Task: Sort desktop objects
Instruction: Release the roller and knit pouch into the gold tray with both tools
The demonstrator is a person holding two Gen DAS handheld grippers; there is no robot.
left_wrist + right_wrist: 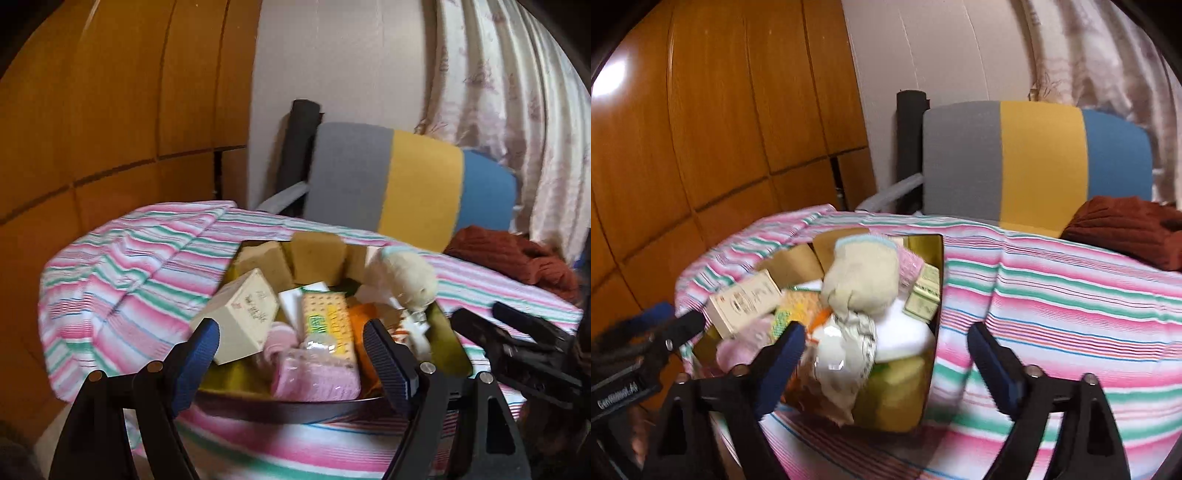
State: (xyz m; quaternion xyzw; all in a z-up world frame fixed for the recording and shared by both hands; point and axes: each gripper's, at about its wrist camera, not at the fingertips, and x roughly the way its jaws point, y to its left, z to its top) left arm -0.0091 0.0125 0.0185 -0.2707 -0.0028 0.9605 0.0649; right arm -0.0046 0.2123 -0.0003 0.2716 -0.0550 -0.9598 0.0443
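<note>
Both tongs spread wide and empty: left tongs over the near rim of the tin, right tongs beside its corner; tin on the striped worktop, heaped unsorted: one cream box, one yellow biscuit pack, one plush toy; sorting seemingly barely begun; beyond, one striped chair.

Heaped tin blocks centre, bare striped cloth right

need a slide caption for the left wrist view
Open left gripper poised over a gold tin crammed with boxes, snacks and sponges on a striped tablecloth.
</note>
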